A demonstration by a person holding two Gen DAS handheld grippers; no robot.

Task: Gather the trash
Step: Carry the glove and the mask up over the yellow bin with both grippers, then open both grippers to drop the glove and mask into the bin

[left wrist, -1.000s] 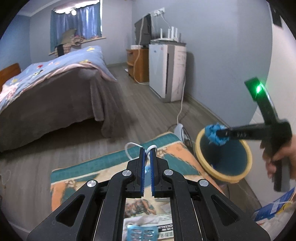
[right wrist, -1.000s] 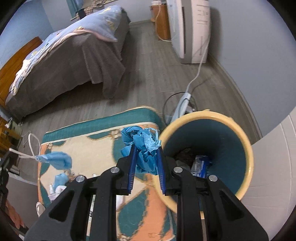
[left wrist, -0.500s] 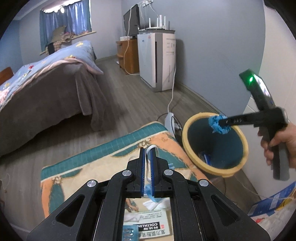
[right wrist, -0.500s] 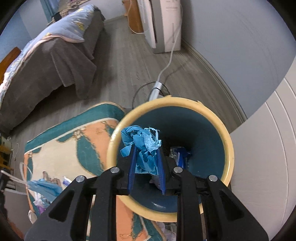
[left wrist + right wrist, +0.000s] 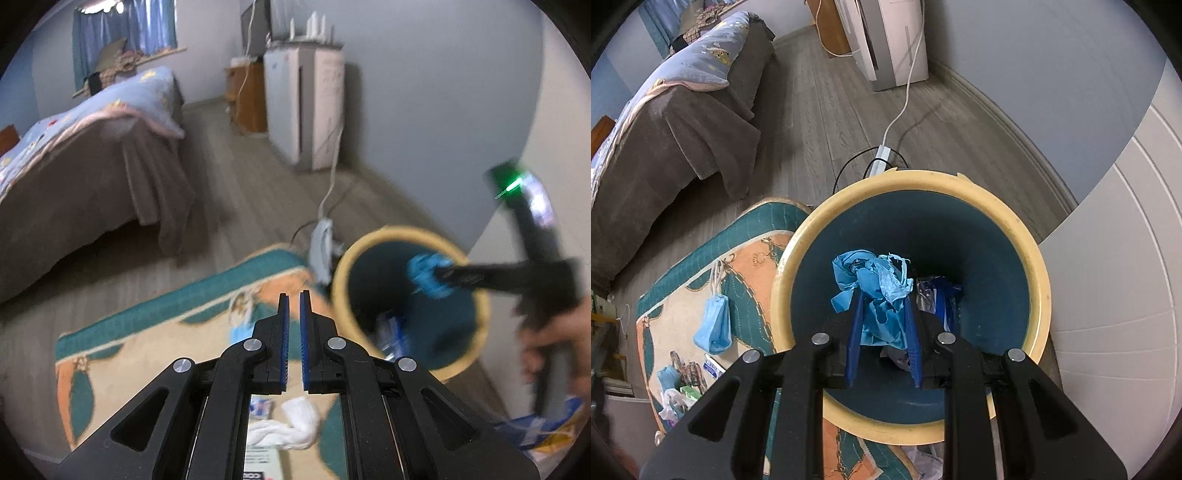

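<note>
My right gripper [image 5: 882, 295] is shut on a crumpled blue glove [image 5: 875, 284] and holds it over the mouth of the yellow-rimmed teal trash bin [image 5: 1027, 258]. Other trash lies at the bin's bottom. In the left wrist view the bin [image 5: 340, 273] is at the right, with the glove [image 5: 426, 277] held above its opening. My left gripper [image 5: 294, 295] is nearly shut with a narrow gap and holds nothing, above the patterned rug [image 5: 147, 332]. A blue face mask [image 5: 713, 328] lies on the rug left of the bin; in the left wrist view the mask [image 5: 240, 332] shows blurred.
A white tissue [image 5: 291, 424] and packaging lie on the rug under my left gripper. More litter [image 5: 676, 387] sits at the rug's near left. A power strip [image 5: 881, 162] and cables lie behind the bin. A bed [image 5: 74, 162] stands left, a white appliance [image 5: 306, 107] by the wall.
My right gripper has moved further over the bin's opening with the glove. The left gripper has swung toward the bin and the mask's loop has left its jaws; the mask now lies on the rug.
</note>
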